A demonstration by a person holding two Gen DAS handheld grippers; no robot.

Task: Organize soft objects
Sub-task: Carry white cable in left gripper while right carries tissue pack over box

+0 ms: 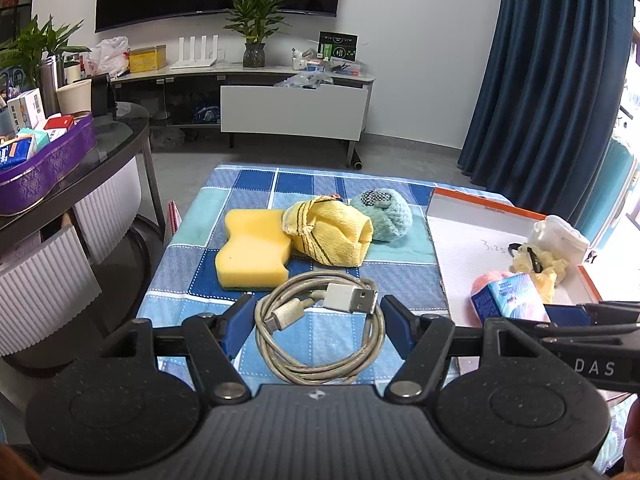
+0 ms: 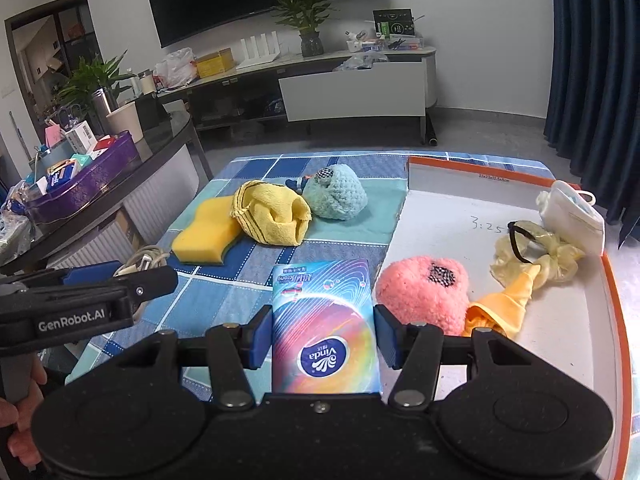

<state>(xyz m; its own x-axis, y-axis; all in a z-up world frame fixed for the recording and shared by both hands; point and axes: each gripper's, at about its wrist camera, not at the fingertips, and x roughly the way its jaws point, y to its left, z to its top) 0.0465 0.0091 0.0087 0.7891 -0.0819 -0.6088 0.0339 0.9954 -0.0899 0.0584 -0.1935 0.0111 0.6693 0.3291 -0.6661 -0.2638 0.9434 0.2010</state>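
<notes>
My right gripper [image 2: 323,330] is shut on a colourful Vinda tissue pack [image 2: 325,320], held just left of the white orange-edged tray [image 2: 432,216]. The pack also shows in the left wrist view [image 1: 508,294]. In the tray lie a pink knitted toy [image 2: 424,294], an orange cloth [image 2: 506,306], a pale yellow scrunchie [image 2: 540,258] and a white mask [image 2: 572,212]. On the checked cloth lie a yellow sponge [image 1: 252,252], a yellow towel [image 1: 328,232] and a teal knitted toy [image 1: 384,214]. My left gripper [image 1: 316,316] is open around a coiled USB cable [image 1: 320,336].
The blue checked cloth [image 1: 248,184] covers the low table. A dark glass side table [image 1: 108,144] with a purple box of small packs [image 1: 44,168] stands to the left. A TV cabinet [image 1: 292,108] and a blue curtain [image 1: 552,80] are behind.
</notes>
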